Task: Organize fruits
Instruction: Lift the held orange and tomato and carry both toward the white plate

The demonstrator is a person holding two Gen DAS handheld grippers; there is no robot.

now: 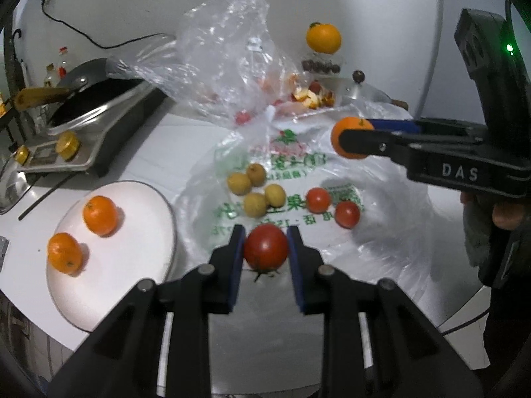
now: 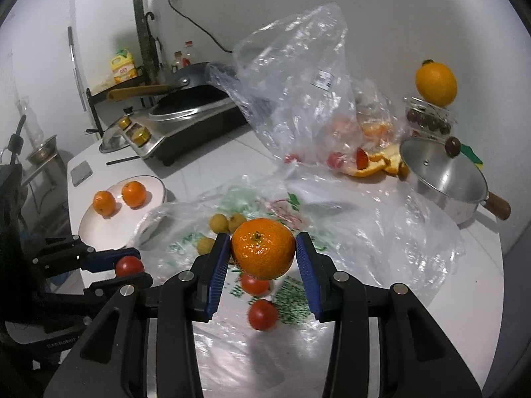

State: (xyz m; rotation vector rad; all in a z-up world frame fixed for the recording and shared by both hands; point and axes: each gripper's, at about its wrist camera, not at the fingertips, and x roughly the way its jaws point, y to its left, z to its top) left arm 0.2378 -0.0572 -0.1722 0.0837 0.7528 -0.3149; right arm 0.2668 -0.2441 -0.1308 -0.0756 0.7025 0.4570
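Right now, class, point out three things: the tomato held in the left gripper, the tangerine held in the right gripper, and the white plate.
tomato [image 1: 265, 245], left wrist view, middle of its red skin.
tangerine [image 2: 263, 248], right wrist view, centre of its peel.
white plate [image 1: 132, 232], left wrist view, bare surface.

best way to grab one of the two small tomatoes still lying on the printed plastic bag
Take the nearer small tomato across its widest part, coming down from above with one pad on each side. It is round and smooth, lies free on the printed bag, apart from the other tomato, so both sides are open.
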